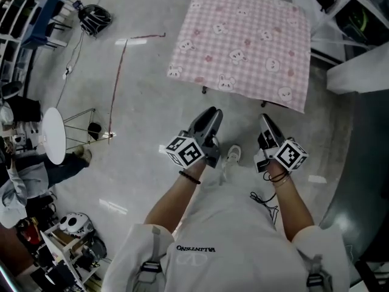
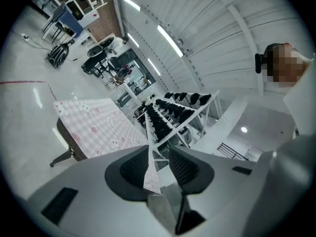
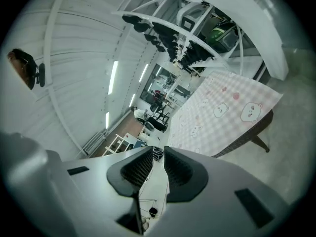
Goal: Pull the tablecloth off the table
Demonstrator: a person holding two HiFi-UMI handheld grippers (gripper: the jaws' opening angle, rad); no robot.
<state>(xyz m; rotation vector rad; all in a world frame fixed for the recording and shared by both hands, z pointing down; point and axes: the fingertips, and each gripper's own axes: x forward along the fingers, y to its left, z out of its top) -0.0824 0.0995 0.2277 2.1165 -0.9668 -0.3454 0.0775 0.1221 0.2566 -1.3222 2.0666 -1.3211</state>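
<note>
Left gripper view and right gripper view each show jaws spread with nothing caught between them: the left hand-held gripper (image 2: 159, 152) and the right hand-held gripper (image 3: 158, 154) hang well short of the pink checked tablecloth (image 1: 243, 41), which lies flat over the table (image 3: 247, 132) ahead. If one side bites the near hem before the other, or takes too little cloth, the pull would likely skew, slip free or drag the table along. The only legible writing is reversed lettering on the person's shirt (image 1: 194, 248), apparently "Valentino".
</note>
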